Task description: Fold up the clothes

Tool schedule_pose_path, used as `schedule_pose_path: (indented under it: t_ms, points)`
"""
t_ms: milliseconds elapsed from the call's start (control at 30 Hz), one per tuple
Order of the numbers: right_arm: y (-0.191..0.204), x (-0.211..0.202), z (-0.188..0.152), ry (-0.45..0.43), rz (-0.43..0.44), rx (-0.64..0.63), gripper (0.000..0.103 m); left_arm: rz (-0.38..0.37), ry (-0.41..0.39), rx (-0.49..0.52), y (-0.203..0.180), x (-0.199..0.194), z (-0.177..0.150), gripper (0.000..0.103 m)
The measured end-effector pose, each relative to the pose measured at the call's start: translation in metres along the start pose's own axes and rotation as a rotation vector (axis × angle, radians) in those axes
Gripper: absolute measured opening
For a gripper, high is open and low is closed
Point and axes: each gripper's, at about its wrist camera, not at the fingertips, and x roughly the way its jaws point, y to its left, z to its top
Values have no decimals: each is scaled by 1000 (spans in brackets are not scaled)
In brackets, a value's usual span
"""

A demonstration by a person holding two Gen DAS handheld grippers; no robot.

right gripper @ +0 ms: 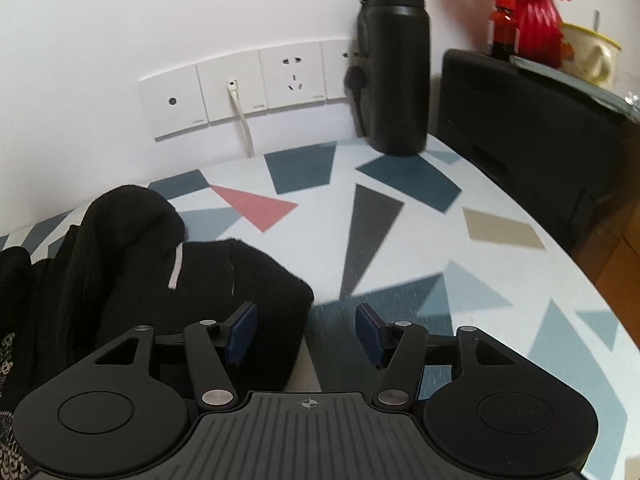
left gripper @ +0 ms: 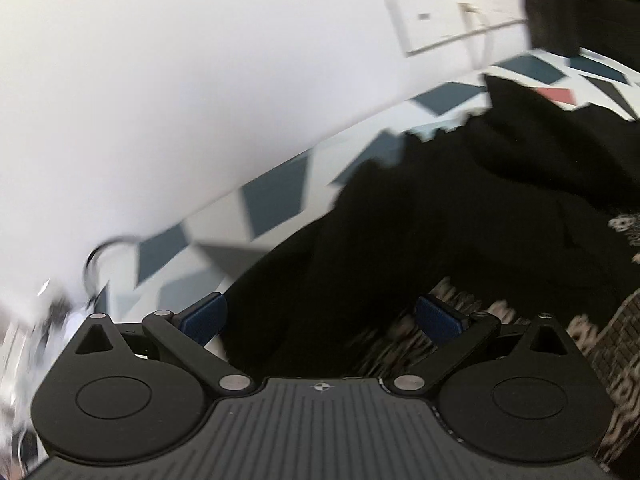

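Lay bunched, the black garment [right gripper: 160, 264], on the patterned table [right gripper: 500, 264], heaped at the left of the right view, a pale drawstring showing in its folds. Stretched on into the left view as well [left gripper: 460, 208], printed cloth toward the lower right there. Stood apart and empty, the right gripper [right gripper: 306, 334], its left pad at the garment's edge and its right pad over bare table. Likewise spread wide, the left gripper [left gripper: 320, 316], black cloth between and beyond its pads, though whether touching could not be told; smeared by blur, that view.

Probably still the reach for an edge, no fold begun. Best done by finding a true hem or corner, not a lump of the heap; pinching one layer only; lifting both ends level, then drawing the cloth flat before folding. Worth keeping clear of the flask [right gripper: 396, 68] and the cable [right gripper: 242, 120] at the wall.
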Motion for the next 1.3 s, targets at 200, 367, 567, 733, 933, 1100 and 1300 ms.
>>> schedule_pose_path:
  t_ms: [200, 367, 567, 733, 933, 1100, 1300]
  points:
    - [4, -6, -12, 28, -1, -17, 68, -81, 75, -76, -7, 39, 26, 103]
    - [13, -7, -21, 56, -29, -33, 92, -138, 158, -223, 3, 55, 29, 101]
    - [25, 0, -33, 81, -45, -70, 98, -154, 165, -228, 5, 48, 22, 94]
    - [24, 9, -37, 113, -41, -42, 102, -148, 164, -217, 2, 45, 20, 90]
    - [23, 11, -41, 93, -36, -63, 102, -155, 148, -240, 7, 40, 19, 70]
    - [23, 11, -40, 94, -36, -69, 102, -225, 113, -345, 29, 28, 13, 16]
    - [24, 12, -38, 110, -44, -65, 102, -211, -58, -568, 76, -24, -14, 13]
